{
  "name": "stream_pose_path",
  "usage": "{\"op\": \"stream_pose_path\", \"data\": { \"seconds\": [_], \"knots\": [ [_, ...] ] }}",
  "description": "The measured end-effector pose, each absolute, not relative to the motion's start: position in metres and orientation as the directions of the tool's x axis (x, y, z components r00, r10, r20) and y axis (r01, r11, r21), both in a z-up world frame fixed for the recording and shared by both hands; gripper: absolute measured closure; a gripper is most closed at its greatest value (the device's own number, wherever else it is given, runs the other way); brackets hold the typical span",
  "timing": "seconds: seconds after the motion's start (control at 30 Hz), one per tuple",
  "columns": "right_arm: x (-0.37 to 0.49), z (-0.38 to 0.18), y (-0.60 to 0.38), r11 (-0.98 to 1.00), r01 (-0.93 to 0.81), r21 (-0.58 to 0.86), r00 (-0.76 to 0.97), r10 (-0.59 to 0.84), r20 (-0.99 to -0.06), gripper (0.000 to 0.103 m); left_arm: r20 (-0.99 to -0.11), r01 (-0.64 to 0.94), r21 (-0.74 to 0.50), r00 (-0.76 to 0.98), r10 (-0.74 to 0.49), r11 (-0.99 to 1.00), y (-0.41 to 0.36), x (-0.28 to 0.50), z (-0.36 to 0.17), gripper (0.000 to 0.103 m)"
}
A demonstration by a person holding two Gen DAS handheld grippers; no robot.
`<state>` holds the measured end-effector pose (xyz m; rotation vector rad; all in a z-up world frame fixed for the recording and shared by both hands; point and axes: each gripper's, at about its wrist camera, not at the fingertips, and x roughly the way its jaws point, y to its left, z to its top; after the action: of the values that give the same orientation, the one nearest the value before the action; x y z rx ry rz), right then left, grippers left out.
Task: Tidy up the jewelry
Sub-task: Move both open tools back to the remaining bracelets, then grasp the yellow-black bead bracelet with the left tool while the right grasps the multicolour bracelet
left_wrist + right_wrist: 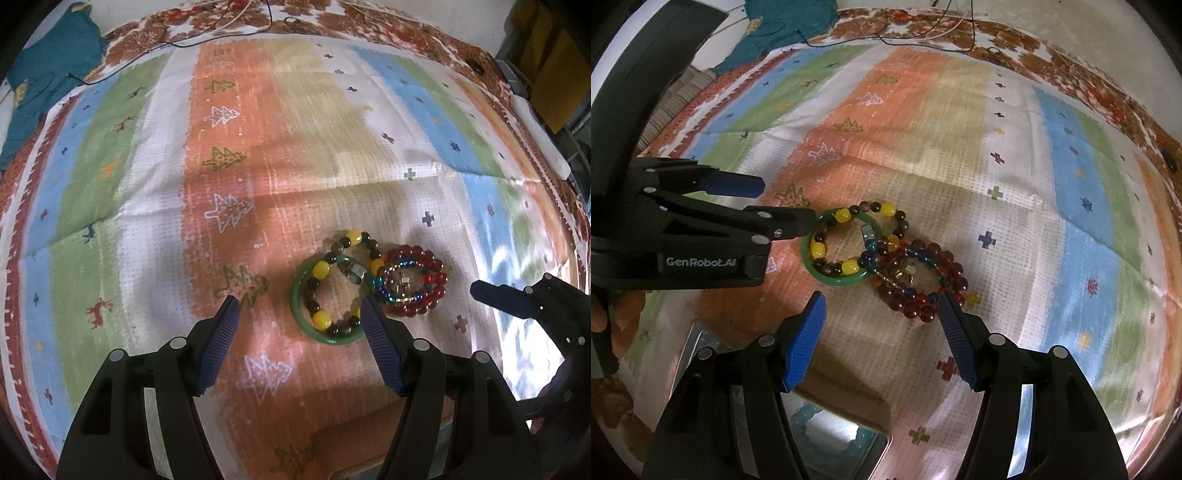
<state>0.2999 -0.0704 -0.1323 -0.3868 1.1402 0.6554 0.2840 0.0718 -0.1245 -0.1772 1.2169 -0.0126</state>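
Observation:
A pile of jewelry lies on the striped cloth. A green bangle (299, 314) (809, 260) lies under a yellow-and-brown bead bracelet (320, 271) (849, 264). Beside them a red bead bracelet (437, 286) (955, 275) rings a multicolour bead strand (388, 295) (912, 293) and small metal rings. My left gripper (299, 306) is open and empty, its right finger over the bangle's edge; it also shows in the right wrist view (783, 203). My right gripper (881, 301) is open and empty, just short of the red bracelet; one of its fingers (498, 297) shows in the left wrist view.
A shiny metal box (849, 443) with a light blue bead bracelet (809, 417) inside sits at the near edge under my right gripper. A teal cloth (44, 74) and thin cables (207, 37) lie at the far edge. A white object (543, 140) lies at the far right.

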Motion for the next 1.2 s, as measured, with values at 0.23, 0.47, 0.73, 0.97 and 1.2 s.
{"op": "stream_pose_path", "data": {
  "seconds": [0.23, 0.47, 0.73, 0.97, 1.2],
  "knots": [
    [0.307, -0.142, -0.062, 0.736, -0.676, 0.028, 0.241, 0.258, -0.936, 0.04, -0.939, -0.073, -0.161, 0.318, -0.13, 0.984, 0.071, 0.299, -0.137, 0.035],
    [0.314, -0.152, -0.059, 0.726, -0.687, 0.022, 0.229, 0.245, -0.942, 0.041, -0.939, -0.076, -0.186, 0.306, -0.154, 0.98, 0.075, 0.309, -0.147, 0.036],
    [0.32, -0.161, -0.055, 0.721, -0.692, 0.005, 0.228, 0.225, -0.947, 0.048, -0.936, -0.044, -0.21, 0.298, -0.188, 0.977, 0.067, 0.321, -0.155, 0.039],
    [0.323, -0.173, -0.05, 0.707, -0.707, 0.001, 0.203, 0.205, -0.958, 0.058, -0.937, -0.043, -0.251, 0.263, -0.231, 0.967, 0.063, 0.326, -0.169, 0.052],
    [0.325, -0.181, -0.05, 0.704, -0.71, -0.001, 0.192, 0.193, -0.962, 0.073, -0.934, -0.057, -0.234, 0.29, -0.209, 0.97, 0.068, 0.326, -0.166, 0.073]
  ]
}}
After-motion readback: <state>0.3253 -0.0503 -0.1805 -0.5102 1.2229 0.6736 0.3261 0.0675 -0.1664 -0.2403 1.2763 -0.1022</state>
